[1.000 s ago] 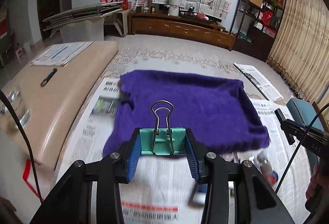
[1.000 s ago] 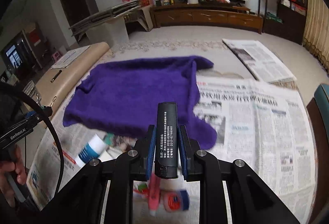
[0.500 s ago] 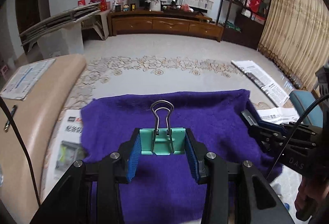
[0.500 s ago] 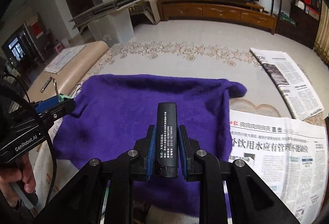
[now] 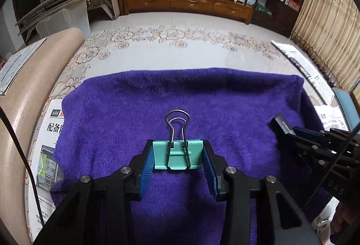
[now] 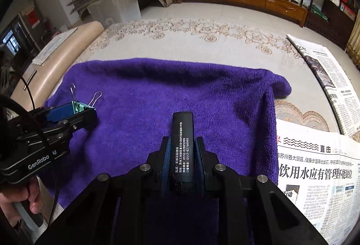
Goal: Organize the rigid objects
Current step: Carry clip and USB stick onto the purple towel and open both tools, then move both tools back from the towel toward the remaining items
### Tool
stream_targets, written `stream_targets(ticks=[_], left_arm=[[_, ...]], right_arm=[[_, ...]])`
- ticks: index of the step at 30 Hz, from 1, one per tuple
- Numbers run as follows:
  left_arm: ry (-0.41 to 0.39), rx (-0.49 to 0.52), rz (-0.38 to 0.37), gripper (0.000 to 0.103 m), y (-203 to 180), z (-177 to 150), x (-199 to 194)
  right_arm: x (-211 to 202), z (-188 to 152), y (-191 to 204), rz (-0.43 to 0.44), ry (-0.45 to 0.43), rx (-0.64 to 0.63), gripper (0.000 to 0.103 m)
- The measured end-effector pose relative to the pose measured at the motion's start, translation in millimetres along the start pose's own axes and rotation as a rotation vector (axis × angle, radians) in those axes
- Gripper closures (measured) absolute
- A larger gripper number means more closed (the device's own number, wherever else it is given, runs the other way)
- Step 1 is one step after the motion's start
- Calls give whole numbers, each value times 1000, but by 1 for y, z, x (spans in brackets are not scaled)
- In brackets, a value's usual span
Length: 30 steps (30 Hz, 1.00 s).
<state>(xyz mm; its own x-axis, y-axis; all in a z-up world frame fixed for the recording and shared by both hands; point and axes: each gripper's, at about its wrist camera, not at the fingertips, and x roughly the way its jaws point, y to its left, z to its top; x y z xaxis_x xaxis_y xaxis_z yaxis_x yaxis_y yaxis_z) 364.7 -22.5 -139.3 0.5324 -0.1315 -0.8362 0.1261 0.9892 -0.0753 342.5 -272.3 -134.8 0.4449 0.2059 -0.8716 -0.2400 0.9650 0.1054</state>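
— Both your hands have swung in over the towel (image 5: 157, 98) since a second ago; back then the newspaper (image 6: 315, 168) and the loose bits lay under the claws, and now purple fills both views.

— And the grips?

— Unchanged. Your left claw (image 5: 178, 156) sits fairly narrow, clamped on the green clip (image 5: 177, 155), wire loops pointing to 12 o'clock. Your right claw (image 6: 182, 155) is nearly closed on the black stick (image 6: 182, 143), its tip also at 12.

— Where are they relative to each other?

— From the left view, the right claw and stick come in at 3 o'clock; from the right view, the left claw and clip sit at 9 o'clock. Neither item touches the towel yet.

— So what's that mean?

— Likely the towel is your drop zone, and you're lowering both to set them down.
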Motion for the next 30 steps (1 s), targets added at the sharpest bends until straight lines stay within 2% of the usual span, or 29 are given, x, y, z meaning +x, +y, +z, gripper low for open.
stream_targets(ticks=[10,15,18,20,22,24,25,26,27,28,30], left_arm=[[9,59,35,63,-6,-4,1],[21,44,52,41,0,-6,0],[29,44,53,36,4,-8,-2],[-9,30,51,36,8,-11,-13],[-47,7,21,30,11,-14,-29],[-91,-14,-21,16,13,-18,-50],[-115,-22,-37,13,13,-21,-61],[-132,-31,-51,4,13,-25,-72],[-140,-40,-75,0,12,-30,-81],[-136,-45,-98,0,10,-34,-89],[-89,-22,-135,0,1,-45,-101]], right_arm=[[7,-4,1,-15,15,-35,82],[6,-6,5,-18,10,-81,80],[6,-6,6,9,15,-92,66],[6,-7,7,9,18,-100,37],[0,-10,8,-5,-9,-107,34],[-12,-13,9,11,-33,-92,31],[-19,-15,8,15,-51,-82,21],[-27,-18,8,21,-71,-74,11],[-38,-21,7,29,-92,-63,5],[-46,-26,6,31,-104,-52,0],[-64,-38,2,33,-97,-19,0]])
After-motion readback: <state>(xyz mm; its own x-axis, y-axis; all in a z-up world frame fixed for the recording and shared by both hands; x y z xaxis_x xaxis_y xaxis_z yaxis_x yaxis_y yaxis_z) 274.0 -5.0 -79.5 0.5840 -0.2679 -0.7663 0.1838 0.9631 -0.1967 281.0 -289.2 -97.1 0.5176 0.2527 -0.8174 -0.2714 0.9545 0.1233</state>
